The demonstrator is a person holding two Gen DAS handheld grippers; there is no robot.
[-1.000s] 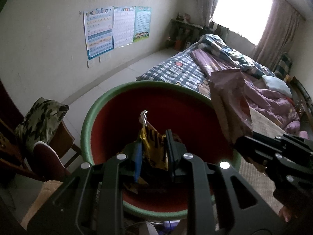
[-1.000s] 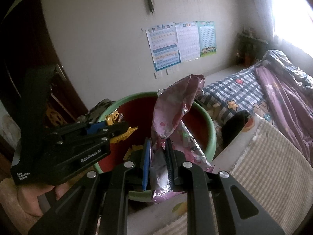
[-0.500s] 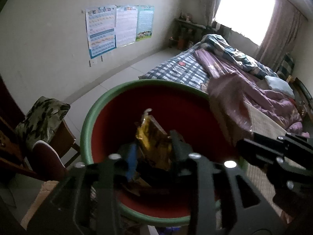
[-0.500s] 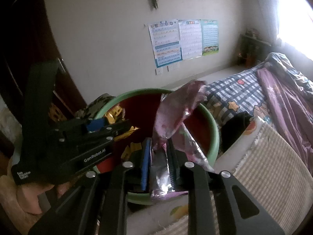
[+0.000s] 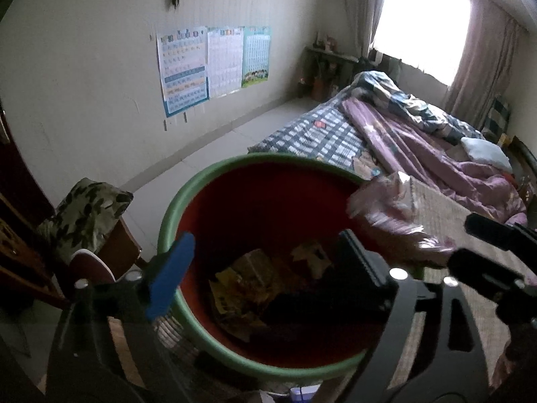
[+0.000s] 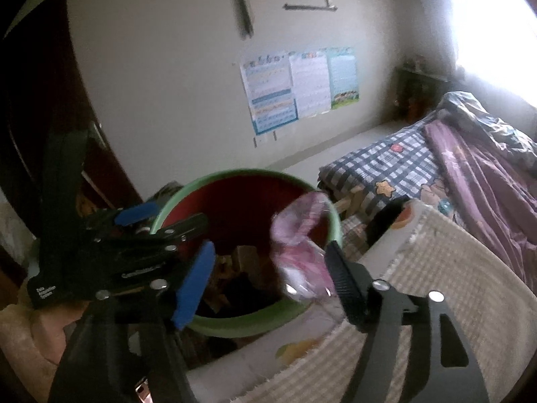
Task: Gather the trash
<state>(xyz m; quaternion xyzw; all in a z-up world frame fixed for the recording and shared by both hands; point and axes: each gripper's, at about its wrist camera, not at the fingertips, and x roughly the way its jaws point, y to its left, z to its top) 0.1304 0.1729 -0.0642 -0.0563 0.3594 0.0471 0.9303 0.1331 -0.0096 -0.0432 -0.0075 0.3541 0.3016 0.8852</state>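
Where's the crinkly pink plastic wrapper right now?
In the right wrist view, the pink plastic wrapper is over the green-rimmed red bin's right edge, between the open jaws.

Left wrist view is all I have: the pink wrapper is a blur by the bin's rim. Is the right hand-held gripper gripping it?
Observer: No. The right hand-held gripper has just been opening; the pink wrapper is blurred between its spread fingers, not pinched.
Operator: Is it over the bin?
Observer: It shows against the red inside of the green bin, near the right rim.
Operator: And the left one, from outside?
Observer: The left hand-held gripper has also just been opening, with nothing between its fingers.
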